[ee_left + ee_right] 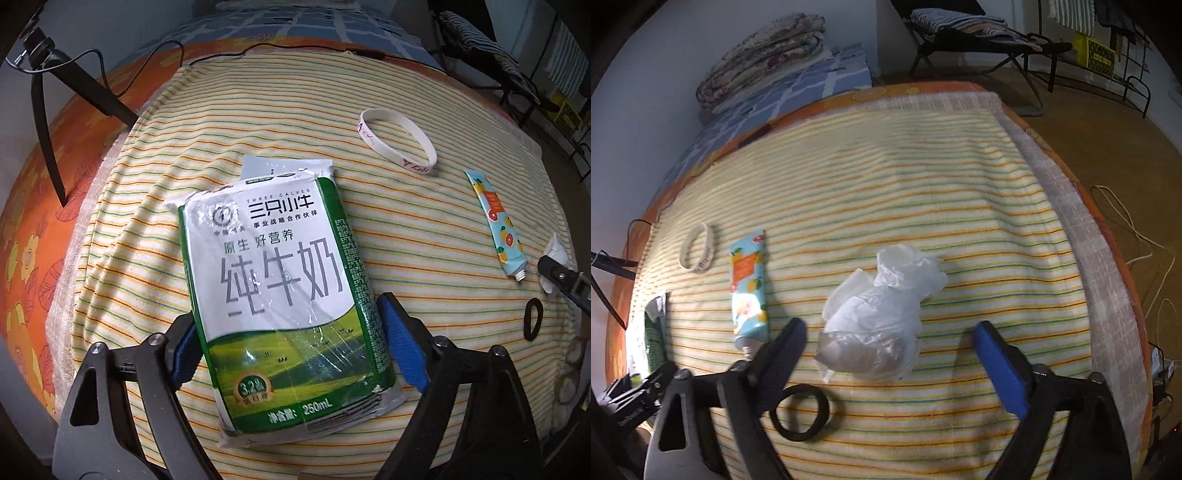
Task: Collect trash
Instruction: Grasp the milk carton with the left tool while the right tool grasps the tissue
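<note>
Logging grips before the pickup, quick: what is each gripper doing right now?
Left gripper: jaws astride the green-and-white milk carton; grip cannot be told.
Right gripper: open around the crumpled clear plastic bag.

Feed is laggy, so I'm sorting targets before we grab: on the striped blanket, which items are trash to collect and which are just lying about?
Likely trash:
- milk carton, flattened, between the open left gripper fingers
- crumpled plastic bag, ahead of the open right gripper
- capless squeezed tube, probably

Just lying about:
- white wristband
- black hair tie
- black cable at the far edge
</note>
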{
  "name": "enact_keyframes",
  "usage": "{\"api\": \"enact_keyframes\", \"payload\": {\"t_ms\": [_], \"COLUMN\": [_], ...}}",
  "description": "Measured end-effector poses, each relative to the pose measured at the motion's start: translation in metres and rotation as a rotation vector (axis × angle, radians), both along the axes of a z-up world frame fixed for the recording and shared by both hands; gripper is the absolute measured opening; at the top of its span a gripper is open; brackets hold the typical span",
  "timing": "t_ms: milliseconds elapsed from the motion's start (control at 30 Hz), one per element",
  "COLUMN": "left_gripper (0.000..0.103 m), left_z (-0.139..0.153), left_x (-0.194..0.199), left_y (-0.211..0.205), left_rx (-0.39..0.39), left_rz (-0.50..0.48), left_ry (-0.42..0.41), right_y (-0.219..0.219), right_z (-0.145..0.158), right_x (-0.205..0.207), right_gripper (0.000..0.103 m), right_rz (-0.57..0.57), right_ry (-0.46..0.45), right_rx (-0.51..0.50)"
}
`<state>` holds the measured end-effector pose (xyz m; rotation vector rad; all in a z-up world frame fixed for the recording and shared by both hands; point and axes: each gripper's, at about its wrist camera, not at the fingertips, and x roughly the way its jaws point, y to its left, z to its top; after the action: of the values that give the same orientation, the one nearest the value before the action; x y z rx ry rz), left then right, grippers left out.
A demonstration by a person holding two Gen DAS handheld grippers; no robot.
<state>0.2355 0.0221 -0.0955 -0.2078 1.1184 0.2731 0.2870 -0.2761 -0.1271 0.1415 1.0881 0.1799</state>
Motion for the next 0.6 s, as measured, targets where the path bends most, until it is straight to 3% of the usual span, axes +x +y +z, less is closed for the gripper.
{"api": "enact_keyframes", "payload": {"t_ms": [67,200,267,600], "left_gripper": [0.082,0.080,0.079,0.079], "left_z": [0.002,0.009,0.013,0.039], "left_x": [-0.003,-0.011,-0.016,-0.045], "left_y": [0.005,0.013,0.016,0.021], "left_rx": [-0.020,-0.043,-0.050,-0.032], "left_rz": [0.005,0.016,0.019,-0.011], "left_ry": [-0.004,-0.021,-0.032,-0.080], "right_y": [-0.001,-0.005,-0.007,-0.009], "right_z": [0.002,0.004,0.005,0.025], "right_x": [-0.001,-0.005,-0.008,-0.031], "right_gripper": [0.077,0.048,0.039,0.034], "right_rz": [-0.005,0.003,0.011,0.042], "right_ry": [-0.018,-0.024,-0.027,-0.078], "right_rx": [-0.014,0.012,0.036,0.130]}}
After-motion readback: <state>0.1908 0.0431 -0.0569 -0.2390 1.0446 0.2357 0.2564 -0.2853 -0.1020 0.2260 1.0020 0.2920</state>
